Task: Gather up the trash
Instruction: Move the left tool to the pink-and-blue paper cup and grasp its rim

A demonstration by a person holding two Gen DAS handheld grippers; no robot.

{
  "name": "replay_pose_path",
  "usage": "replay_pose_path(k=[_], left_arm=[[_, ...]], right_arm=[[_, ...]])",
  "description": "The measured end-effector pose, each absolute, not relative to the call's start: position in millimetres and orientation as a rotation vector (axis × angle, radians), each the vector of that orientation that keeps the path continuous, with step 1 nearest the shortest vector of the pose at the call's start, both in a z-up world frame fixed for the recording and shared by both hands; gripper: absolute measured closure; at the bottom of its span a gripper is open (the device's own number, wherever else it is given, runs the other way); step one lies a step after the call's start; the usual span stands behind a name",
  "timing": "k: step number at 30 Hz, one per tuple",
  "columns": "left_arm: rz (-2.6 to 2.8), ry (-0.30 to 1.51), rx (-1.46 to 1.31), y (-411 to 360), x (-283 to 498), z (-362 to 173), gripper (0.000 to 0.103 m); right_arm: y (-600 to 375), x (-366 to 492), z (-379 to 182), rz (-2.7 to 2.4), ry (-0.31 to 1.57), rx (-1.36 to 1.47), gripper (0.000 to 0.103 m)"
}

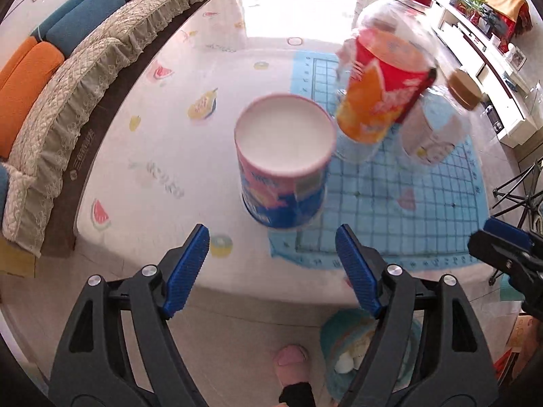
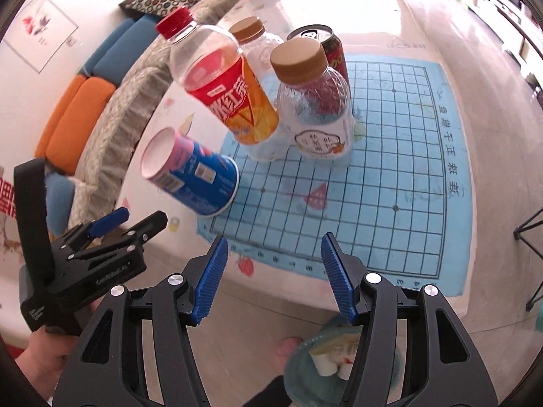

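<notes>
A pink-and-blue paper cup (image 1: pixel 285 159) (image 2: pixel 190 173) stands mouth up on the round table, at the left edge of a blue grid mat (image 1: pixel 390 210) (image 2: pixel 390 176). Behind it are a red-and-orange labelled bottle (image 1: pixel 383 78) (image 2: pixel 220 84), two clear bottles with tan caps (image 2: pixel 312 108) (image 2: pixel 251 34) and a dark can (image 2: pixel 322 47). My left gripper (image 1: pixel 272 237) hangs open above the table's near edge, in front of the cup, with nothing between its fingers. My right gripper (image 2: pixel 274 247) is open and empty too, over the mat's near edge. A teal bin (image 1: pixel 339 349) (image 2: pixel 305 366) sits on the floor below.
A quilted sofa (image 1: pixel 68 108) with blue and orange cushions curves along the table's left side. A black tripod (image 1: pixel 516 186) stands right of the table. A pink slipper (image 1: pixel 292 356) lies beside the bin, which holds white scraps. A hand (image 2: pixel 37 356) holds the left gripper (image 2: pixel 112 234).
</notes>
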State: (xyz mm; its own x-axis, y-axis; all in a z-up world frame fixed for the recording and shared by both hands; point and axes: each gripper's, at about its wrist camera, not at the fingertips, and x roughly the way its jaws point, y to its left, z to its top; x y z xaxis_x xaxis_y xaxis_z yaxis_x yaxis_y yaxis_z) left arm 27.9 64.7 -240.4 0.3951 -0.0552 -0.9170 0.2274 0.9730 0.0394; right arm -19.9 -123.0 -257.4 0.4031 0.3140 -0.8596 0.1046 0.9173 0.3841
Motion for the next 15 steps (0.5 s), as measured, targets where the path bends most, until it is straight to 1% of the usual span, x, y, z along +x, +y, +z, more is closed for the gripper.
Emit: replay_pose_path(k=[1, 2, 7, 15], left_arm=[[-0.182, 1.143, 0.178, 63.9, 34.4, -240.9, 0.016], [-0.177, 1.129, 0.192, 62.9, 38.1, -240.2, 0.014], [-0.192, 1.091, 0.237, 54.7, 62.8, -246.6, 0.013], [-0.192, 1.091, 0.274, 42.0, 86.7, -265.0, 0.011]], right_arm=[[-123.1, -17.0, -258.6, 0.13, 1.158, 0.413, 0.045], [-123.8, -14.4, -259.0, 0.122, 1.158, 0.413, 0.045], [-131.3, -4.6, -264.7, 0.091, 1.162, 0.428, 0.045], [-143.2, 0.6, -272.4, 0.055, 1.171, 0.444, 0.045]])
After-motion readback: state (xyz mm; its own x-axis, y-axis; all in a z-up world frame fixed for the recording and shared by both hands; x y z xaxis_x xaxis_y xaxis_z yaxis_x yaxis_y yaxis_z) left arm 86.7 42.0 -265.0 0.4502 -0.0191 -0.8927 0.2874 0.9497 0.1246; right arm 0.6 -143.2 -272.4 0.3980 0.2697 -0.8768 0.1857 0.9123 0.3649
